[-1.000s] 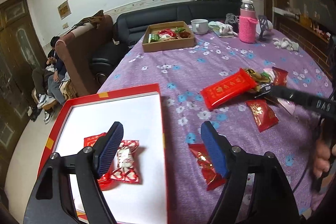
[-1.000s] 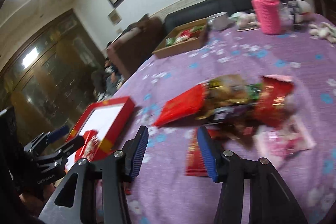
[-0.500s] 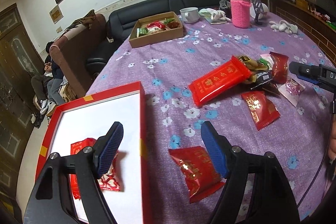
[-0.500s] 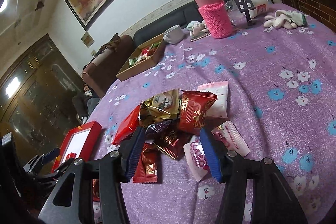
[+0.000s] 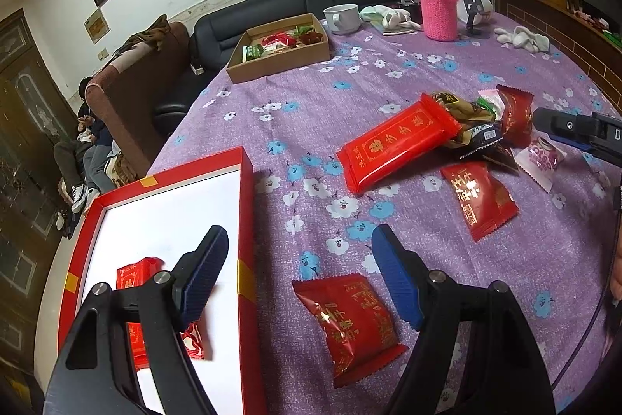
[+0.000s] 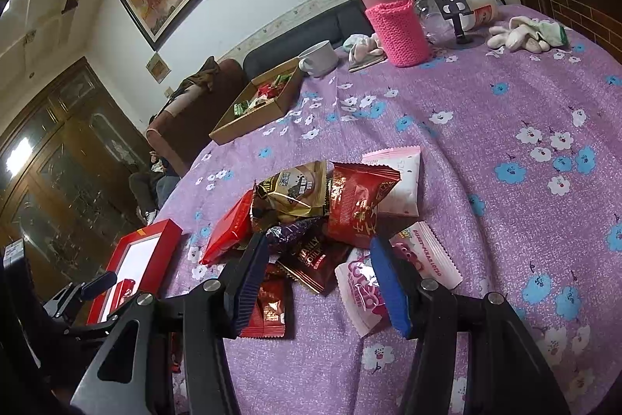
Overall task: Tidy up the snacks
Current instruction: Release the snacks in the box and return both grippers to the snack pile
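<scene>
My left gripper (image 5: 299,271) is open, low over the purple flowered tablecloth. A square red snack packet (image 5: 350,317) lies flat just under the gap between its fingers, untouched. To its left is the red tray (image 5: 245,220) with a white floor and red packets (image 5: 134,277) inside. Farther right lie a long red packet (image 5: 396,142) and a mixed snack pile (image 5: 478,127). My right gripper (image 6: 320,275) is open just before that pile: a dark brown packet (image 6: 315,259) lies beyond the gap, a pink-white packet (image 6: 361,286) by the right finger, gold (image 6: 295,189) and red (image 6: 357,201) packets behind.
A cardboard box of snacks (image 5: 280,53), a white cup (image 5: 342,18), a pink-sleeved flask (image 5: 437,6), a phone stand (image 6: 453,6) and white socks (image 6: 521,34) stand at the far side. A sofa and seated people (image 5: 85,142) are off the table's left edge.
My left gripper has shifted right from over the tray to over the red packet on the cloth. My right gripper has swung toward the snack pile, which now sits right before its fingers.
</scene>
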`<action>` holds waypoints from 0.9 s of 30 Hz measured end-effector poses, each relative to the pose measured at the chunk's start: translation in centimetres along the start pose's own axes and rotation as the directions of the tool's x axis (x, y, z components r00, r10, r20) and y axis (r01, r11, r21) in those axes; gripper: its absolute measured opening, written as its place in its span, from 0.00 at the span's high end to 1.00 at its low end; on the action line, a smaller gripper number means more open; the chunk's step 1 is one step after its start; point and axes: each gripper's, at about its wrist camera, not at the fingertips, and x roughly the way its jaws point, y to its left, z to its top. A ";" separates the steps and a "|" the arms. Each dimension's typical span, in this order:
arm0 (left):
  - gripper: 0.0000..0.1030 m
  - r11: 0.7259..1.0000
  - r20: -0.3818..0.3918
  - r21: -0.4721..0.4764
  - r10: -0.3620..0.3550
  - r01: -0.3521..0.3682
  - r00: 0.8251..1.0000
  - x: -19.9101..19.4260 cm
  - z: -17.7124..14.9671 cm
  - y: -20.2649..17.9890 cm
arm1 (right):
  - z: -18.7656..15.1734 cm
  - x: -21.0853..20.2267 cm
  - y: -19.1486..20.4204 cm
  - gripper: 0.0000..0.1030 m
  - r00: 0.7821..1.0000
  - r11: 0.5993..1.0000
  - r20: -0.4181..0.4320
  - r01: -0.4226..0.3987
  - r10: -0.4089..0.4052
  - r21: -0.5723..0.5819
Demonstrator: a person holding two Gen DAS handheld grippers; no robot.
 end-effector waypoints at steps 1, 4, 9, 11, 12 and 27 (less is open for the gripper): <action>0.26 1.000 -0.003 0.000 -0.001 0.001 1.000 0.1 0.0 -0.1 | 0.0 0.0 0.0 0.44 1.000 1.000 0.000 0.002 -0.002 0.000; 0.26 1.000 -0.019 0.002 -0.004 0.004 1.000 0.5 -0.2 -0.2 | 0.0 -0.1 0.0 0.44 1.000 1.000 0.000 0.006 -0.006 0.000; 0.26 1.000 -0.063 0.003 -0.022 0.022 0.998 1.6 -0.7 -0.3 | 0.1 -0.4 -0.2 0.44 0.999 0.999 0.006 0.047 -0.047 -0.006; 0.26 1.000 -0.080 0.000 -0.031 0.032 0.996 1.9 -1.0 -0.2 | 0.1 -0.6 -0.6 0.44 0.996 0.996 0.007 0.085 -0.085 -0.015; 0.26 1.000 -0.086 0.002 -0.030 0.030 0.996 2.1 -1.2 -0.2 | 0.2 -0.7 -0.9 0.44 0.995 0.995 0.006 0.101 -0.101 -0.015; 0.22 0.996 -0.073 0.031 -0.087 0.089 0.994 1.6 -1.8 0.3 | -0.5 0.4 -1.2 0.44 0.987 0.986 -0.072 0.136 -0.143 -0.096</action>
